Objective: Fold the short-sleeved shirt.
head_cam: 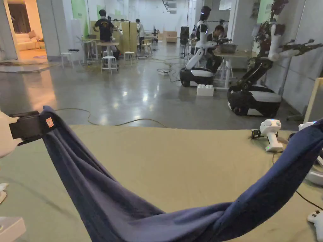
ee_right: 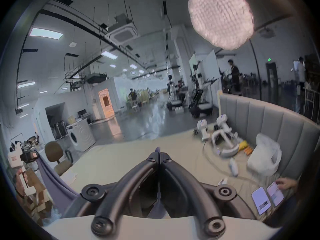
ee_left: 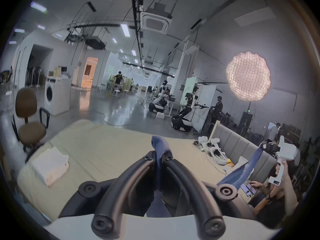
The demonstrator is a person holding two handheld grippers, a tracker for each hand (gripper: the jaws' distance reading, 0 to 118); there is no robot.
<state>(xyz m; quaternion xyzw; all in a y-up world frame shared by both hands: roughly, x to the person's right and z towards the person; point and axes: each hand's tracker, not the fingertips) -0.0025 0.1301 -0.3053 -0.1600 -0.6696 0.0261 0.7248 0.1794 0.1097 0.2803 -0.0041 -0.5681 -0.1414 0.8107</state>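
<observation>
1. A robotics lab in an open hall with a polished concrete floor [head_cam: 132, 91].
2. Beyond the claws stand wheeled humanoid robots [head_cam: 202, 47], white stools [head_cam: 108, 63] and worktables.
3. Bare ceiling ducts [ee_left: 155, 21] run overhead, above a washing machine [ee_left: 55, 96].

The shirt [head_cam: 151, 208] hangs slung above the counter [head_cam: 176, 157], sagging lowest at 6 o'clock. Its 9 o'clock end is pinched in the left claw [head_cam: 38, 126], its 3 o'clock end rises toward the right claw [ee_right: 159, 154]. On the counter at 3 o'clock stands a spare handheld device [head_cam: 271, 130]. Beyond the counter's far edge, at 1 o'clock, 2 wheeled robots [head_cam: 252, 94] stand on the floor [head_cam: 126, 91].
</observation>
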